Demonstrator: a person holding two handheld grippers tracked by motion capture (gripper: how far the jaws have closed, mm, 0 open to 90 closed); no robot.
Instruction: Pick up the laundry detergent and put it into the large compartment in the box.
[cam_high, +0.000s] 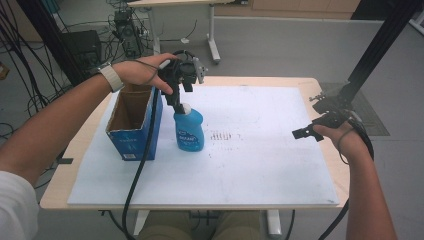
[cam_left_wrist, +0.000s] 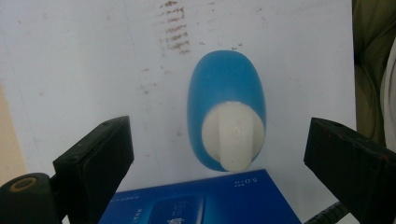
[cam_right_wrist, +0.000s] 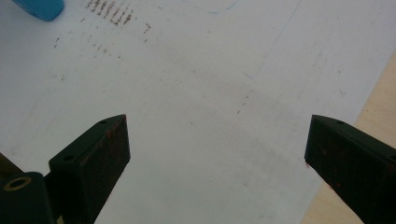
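So nearest the person, the right gripper (cam_high: 304, 133) hangs over the right side of the white sheet (cam_high: 260, 165) that covers the light wooden table (cam_high: 325, 87); its own view shows both black jaws spread wide with just bare sheet between them. Farther in, the blue plastic bottle with a white cap (cam_high: 189, 129) stands upright on the sheet, just beside the open blue cardboard box (cam_high: 134, 122). The left gripper (cam_high: 176, 100) points straight down right over the cap (cam_left_wrist: 233, 135). In its view the jaws sit wide apart on either side of the cap, not touching it. Some brownish smudges (cam_high: 223, 135) mark the sheet right of the bottle.
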